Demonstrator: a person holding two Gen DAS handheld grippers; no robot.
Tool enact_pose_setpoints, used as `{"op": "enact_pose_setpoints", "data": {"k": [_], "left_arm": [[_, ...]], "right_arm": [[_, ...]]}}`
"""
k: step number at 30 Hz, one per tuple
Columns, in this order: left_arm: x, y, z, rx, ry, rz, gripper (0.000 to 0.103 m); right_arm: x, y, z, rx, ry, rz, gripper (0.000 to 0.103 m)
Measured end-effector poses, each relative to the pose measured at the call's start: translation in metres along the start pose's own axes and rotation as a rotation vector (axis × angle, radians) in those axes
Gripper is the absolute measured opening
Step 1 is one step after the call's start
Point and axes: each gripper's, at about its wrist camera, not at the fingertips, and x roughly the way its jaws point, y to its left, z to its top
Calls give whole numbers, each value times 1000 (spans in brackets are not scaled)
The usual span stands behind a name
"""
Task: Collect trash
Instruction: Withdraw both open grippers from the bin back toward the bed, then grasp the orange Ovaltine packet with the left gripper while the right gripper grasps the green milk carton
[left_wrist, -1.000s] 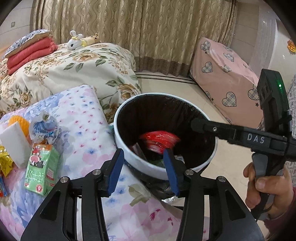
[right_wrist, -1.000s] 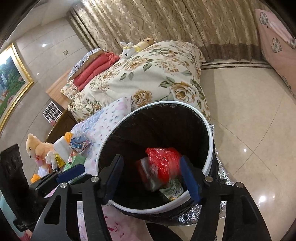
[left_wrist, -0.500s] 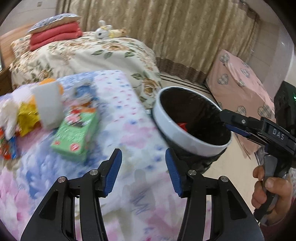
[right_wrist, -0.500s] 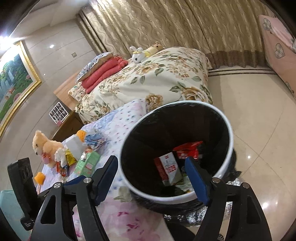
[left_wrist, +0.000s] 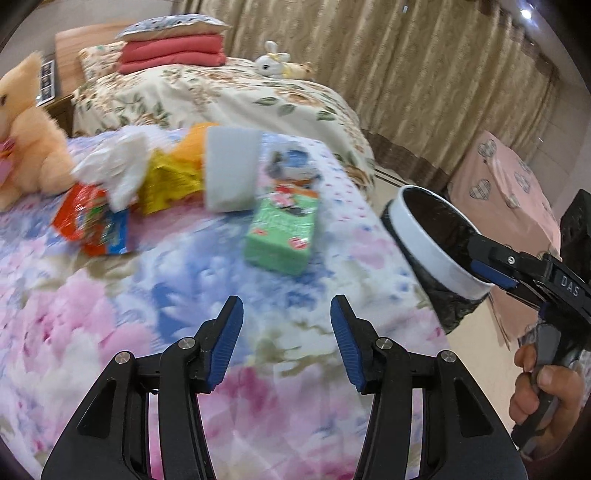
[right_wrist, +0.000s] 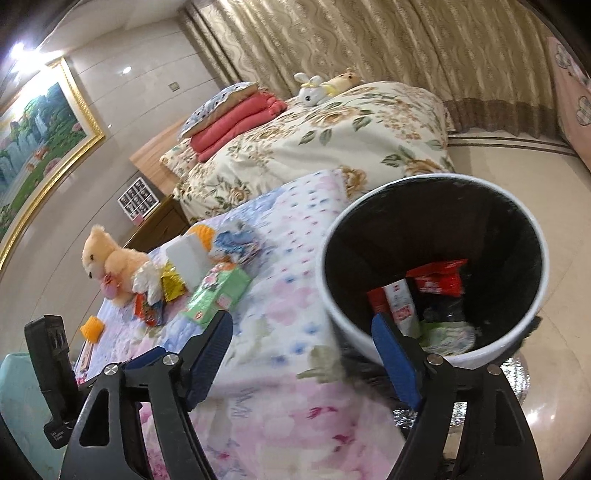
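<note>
A pile of trash lies on the flowered quilt (left_wrist: 110, 314): a green carton (left_wrist: 282, 230), a white block (left_wrist: 232, 166), a yellow wrapper (left_wrist: 166, 181), a red snack packet (left_wrist: 92, 225) and crumpled white tissue (left_wrist: 114, 166). My left gripper (left_wrist: 287, 310) hovers open over the quilt, short of the green carton, with nothing between its fingers. The white-rimmed bin (right_wrist: 347, 317) with a black liner stands beside the bed and holds a red packet (right_wrist: 439, 280) and a small carton. My right gripper (right_wrist: 303, 325) is at the bin's near rim, its jaws opening with nothing between them.
A plush teddy bear (left_wrist: 26, 147) sits left of the pile. A bed with a floral duvet (left_wrist: 240, 96) and folded red blankets lies behind. Pink heart-patterned furniture (left_wrist: 517, 192) stands past the bin. A person's hand (left_wrist: 546, 398) holds the right gripper.
My left gripper swung from over the bin to over the quilt, facing the trash pile. The red packet dropped from my right gripper into the bin, and that gripper's jaws widened.
</note>
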Motion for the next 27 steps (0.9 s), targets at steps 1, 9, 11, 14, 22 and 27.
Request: {"op": "enact_pose_setpoints", "data": {"k": [1,9,11,14,22,27], "left_arm": [[-1,6,-2,-10,0,9,50],[-8,43,-13,-90,1,62,50],[-10,54,-14,-110,1,79,50],[-12,65,-14,-131,-1,101,50],[-12,97,-9,-182,-8,154,57],[-7,113,0,-192,-4,177,62]], "right_arm": [[2,4,-1,-3,6,6,82],[25,36,-17,-31,58,50,82],[32,43,-20,-35,69,59,82],[42,53,-22,-37,81,68,82],[70,77,-24,-24,115,96,82],[85,85,-22,-7,128,97,82]]}}
